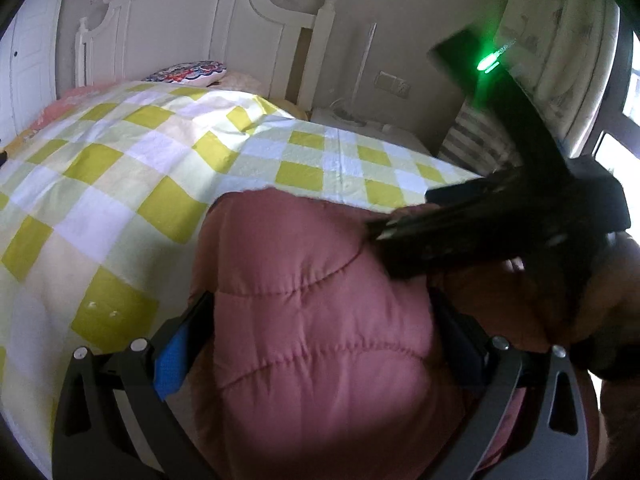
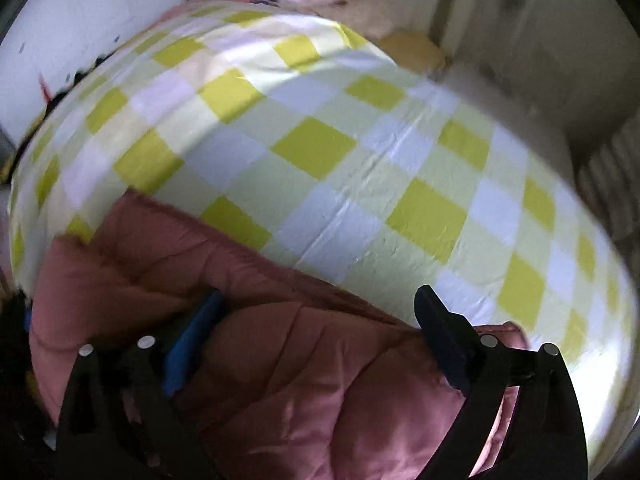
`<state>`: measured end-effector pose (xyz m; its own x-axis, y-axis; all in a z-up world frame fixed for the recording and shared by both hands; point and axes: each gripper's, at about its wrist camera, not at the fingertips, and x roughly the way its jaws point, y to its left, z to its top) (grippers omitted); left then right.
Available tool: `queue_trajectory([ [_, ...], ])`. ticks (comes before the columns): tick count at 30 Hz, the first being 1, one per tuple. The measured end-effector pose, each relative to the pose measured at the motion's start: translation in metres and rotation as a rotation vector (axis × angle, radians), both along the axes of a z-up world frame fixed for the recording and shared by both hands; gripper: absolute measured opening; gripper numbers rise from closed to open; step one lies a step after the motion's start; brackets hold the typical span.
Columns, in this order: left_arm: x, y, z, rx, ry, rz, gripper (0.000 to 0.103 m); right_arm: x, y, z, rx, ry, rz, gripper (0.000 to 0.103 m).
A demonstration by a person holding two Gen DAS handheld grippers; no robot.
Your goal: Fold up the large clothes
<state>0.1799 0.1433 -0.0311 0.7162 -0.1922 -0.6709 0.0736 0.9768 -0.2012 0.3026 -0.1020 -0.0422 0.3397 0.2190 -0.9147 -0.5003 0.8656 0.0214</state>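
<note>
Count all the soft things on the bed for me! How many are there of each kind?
Pink puffy jacket: 1
Yellow and white checkered bedspread: 1
Patterned pillow: 1
Total: 3 soft things. More pink bedding shows at the far edge, too unclear to count.

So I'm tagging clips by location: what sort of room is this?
A bedroom, most likely: a bed with a white headboard, a checked sheet spread over it, and a patterned pillow at its head.
</note>
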Motion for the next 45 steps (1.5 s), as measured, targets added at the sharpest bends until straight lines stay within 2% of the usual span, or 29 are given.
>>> queue_trajectory([
  [2,0.0,0.002,-0.001,-0.01,0.004,-0.001,0.101,-0.001,-0.004,0.003,0.015,-0.013,-0.008,0.09],
  [5,-0.002,0.001,0.0,-0.014,0.002,-0.006,0.101,-0.012,-0.017,0.019,0.055,-0.11,-0.049,0.091],
  [8,-0.005,0.0,0.001,-0.003,-0.006,-0.011,0.101,-0.034,-0.05,0.041,0.186,-0.157,-0.135,0.093],
  [10,-0.007,0.001,0.001,-0.004,-0.003,-0.014,0.101,-0.061,-0.081,0.055,0.284,-0.179,-0.178,0.096],
  [12,-0.013,0.008,0.002,-0.005,0.003,-0.02,0.101,-0.093,-0.114,0.061,0.341,-0.211,-0.201,0.098],
  [14,-0.023,0.018,0.005,-0.026,0.01,-0.023,0.101,-0.117,-0.137,0.059,0.374,-0.197,-0.219,0.098],
  [15,-0.029,0.027,0.005,-0.062,0.02,-0.028,0.101,-0.132,-0.155,0.052,0.412,-0.162,-0.239,0.098],
  [16,-0.036,0.042,0.003,-0.134,0.038,-0.035,0.101,-0.143,-0.168,0.045,0.454,-0.122,-0.255,0.098],
  [18,-0.045,0.068,-0.005,-0.267,0.076,-0.041,0.101,-0.163,-0.195,0.02,0.574,0.011,-0.286,0.098],
  [20,-0.049,0.08,-0.015,-0.351,0.103,-0.059,0.101,-0.175,-0.2,-0.001,0.643,0.114,-0.283,0.098],
  [22,-0.047,0.08,-0.022,-0.372,0.122,-0.082,0.101,-0.184,-0.195,-0.018,0.76,0.197,-0.227,0.099],
  [23,-0.044,0.076,-0.026,-0.382,0.133,-0.093,0.101,-0.186,-0.192,-0.02,0.771,0.193,-0.214,0.099],
  [25,-0.036,0.067,-0.03,-0.4,0.15,-0.112,0.101,-0.19,-0.189,-0.015,0.77,0.111,-0.201,0.097],
  [27,-0.022,0.052,-0.03,-0.415,0.16,-0.156,0.091,-0.188,-0.195,-0.008,0.76,0.038,-0.215,0.086],
  [28,-0.016,0.046,-0.029,-0.413,0.165,-0.161,0.085,-0.184,-0.2,-0.006,0.751,0.014,-0.231,0.085],
  [32,0.029,0.017,-0.018,-0.347,0.134,-0.159,0.083,-0.154,-0.221,-0.003,0.756,-0.037,-0.334,0.086],
  [34,0.056,0.005,-0.019,-0.334,0.118,-0.163,0.084,-0.139,-0.23,-0.002,0.748,-0.057,-0.389,0.091],
  [37,0.08,-0.003,-0.02,-0.298,0.12,-0.099,0.101,-0.146,-0.233,0.018,0.621,-0.149,-0.473,0.094],
  [38,0.076,-0.004,-0.013,-0.258,0.096,-0.051,0.101,-0.162,-0.227,0.035,0.537,-0.228,-0.489,0.095],
  [40,0.051,-0.012,0.008,-0.115,-0.008,0.04,0.101,-0.194,-0.213,0.06,0.412,-0.363,-0.479,0.097],
  [42,0.007,-0.025,0.036,0.083,-0.135,0.135,0.101,-0.243,-0.189,0.085,0.312,-0.529,-0.445,0.098],
  [45,-0.06,-0.042,0.066,0.2,-0.244,0.182,0.101,-0.298,-0.169,0.103,0.22,-0.669,-0.465,0.098],
])
